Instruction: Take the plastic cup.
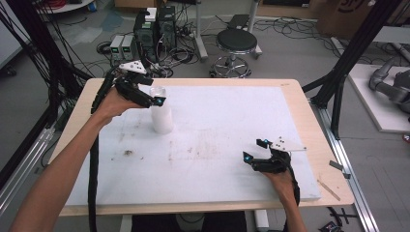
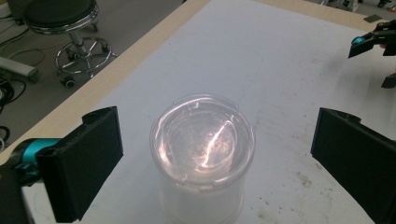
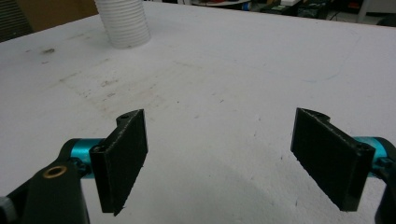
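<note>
My left forearm reaches in from the lower left of the high view, wrist raised, with the left tool (image 1: pixel 153 98) held aloft and tipped downward, its jaws spread wide apart with nothing pressed between the pads. My right hand (image 1: pixel 283 180) sits low near the front right, carrying the right tool (image 1: pixel 255 151), which points leftward with its two black jaws standing open and apart.
</note>
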A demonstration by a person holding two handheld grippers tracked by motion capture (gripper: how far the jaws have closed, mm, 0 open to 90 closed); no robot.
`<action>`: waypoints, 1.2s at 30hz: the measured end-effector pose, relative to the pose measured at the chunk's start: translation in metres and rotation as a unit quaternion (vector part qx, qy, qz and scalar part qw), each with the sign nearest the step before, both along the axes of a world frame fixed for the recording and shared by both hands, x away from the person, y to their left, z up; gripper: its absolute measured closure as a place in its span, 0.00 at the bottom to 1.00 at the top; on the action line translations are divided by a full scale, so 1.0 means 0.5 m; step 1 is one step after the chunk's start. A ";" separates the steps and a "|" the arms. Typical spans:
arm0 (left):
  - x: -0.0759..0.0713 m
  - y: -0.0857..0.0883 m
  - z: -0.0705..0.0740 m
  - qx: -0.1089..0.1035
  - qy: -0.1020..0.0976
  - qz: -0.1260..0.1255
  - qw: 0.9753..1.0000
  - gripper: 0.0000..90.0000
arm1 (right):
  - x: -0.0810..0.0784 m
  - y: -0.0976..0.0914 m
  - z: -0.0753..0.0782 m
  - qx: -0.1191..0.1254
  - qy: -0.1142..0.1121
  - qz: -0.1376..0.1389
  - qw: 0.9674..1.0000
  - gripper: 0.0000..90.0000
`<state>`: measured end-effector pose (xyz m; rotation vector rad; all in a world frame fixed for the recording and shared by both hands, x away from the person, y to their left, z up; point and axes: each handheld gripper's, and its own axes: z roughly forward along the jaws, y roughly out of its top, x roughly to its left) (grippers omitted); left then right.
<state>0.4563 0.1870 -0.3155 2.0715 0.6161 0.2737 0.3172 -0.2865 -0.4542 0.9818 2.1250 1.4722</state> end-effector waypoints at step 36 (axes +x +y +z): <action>0.027 -0.031 -0.044 0.076 0.043 -0.004 0.996 0.33 | -0.001 0.000 0.000 0.000 0.002 -0.003 1.000 0.21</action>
